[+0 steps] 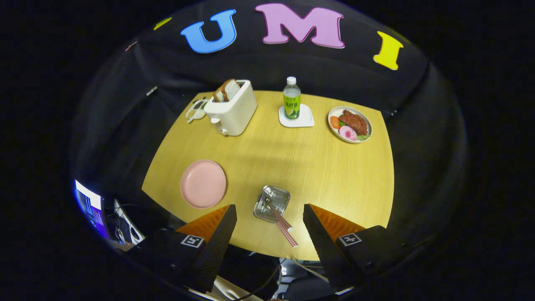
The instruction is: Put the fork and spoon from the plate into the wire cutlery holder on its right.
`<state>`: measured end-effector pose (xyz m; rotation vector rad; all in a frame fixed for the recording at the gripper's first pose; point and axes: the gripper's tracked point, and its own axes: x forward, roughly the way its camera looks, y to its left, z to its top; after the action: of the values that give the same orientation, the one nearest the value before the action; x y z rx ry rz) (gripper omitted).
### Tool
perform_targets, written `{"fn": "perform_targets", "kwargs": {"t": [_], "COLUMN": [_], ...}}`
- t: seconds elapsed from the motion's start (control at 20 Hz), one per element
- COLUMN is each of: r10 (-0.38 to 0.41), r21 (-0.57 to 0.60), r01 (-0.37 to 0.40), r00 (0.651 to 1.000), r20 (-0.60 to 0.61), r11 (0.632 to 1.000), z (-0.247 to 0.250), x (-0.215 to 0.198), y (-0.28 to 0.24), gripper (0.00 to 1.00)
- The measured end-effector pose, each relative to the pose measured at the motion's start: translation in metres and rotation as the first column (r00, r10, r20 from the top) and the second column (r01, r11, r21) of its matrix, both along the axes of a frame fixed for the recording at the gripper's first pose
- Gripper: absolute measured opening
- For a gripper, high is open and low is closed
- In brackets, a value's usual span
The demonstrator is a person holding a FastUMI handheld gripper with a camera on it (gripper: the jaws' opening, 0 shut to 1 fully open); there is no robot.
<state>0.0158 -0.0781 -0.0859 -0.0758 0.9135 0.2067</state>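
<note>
The gripper (269,217) hangs wide apart above the table's (334,175) near edge, holding nothing. Between its fingers, the cutlery holder (272,203) holds the fork and spoon (285,228), handles leaning out. The plate (203,183) sits by the left edge.

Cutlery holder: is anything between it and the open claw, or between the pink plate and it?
Nothing visible. The wire cutlery holder sits just ahead of the open claw, two checked handles already leaning out of it. Bare table separates it from the pink plate, which lies bare.
</note>
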Motion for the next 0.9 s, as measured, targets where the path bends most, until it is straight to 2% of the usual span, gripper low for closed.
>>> {"fn": "perform_targets", "kwargs": {"t": [0.15, 0.25, 0.45, 0.65, 0.9], "r10": [-0.063, -0.109, -0.185, -0.232, -0.240], "r21": [0.027, 0.032, 0.111, 0.162, 0.164], "r01": [0.059, 0.104, 0.151, 0.169, 0.175], "r00": [0.982, 0.952, 0.875, 0.767, 0.698], "r20": [0.179, 0.287, 0.447, 0.598, 0.674], "r11": [0.998, 0.994, 0.982, 0.972, 0.971], "z": [0.027, 0.041, 0.072, 0.116, 0.142], "x": [-0.006, -0.002, 0.006, 0.001, -0.001], "y": [0.008, 0.009, 0.027, 0.034, 0.040], "gripper": [1.00, 1.00, 1.00, 0.99, 0.99]}}
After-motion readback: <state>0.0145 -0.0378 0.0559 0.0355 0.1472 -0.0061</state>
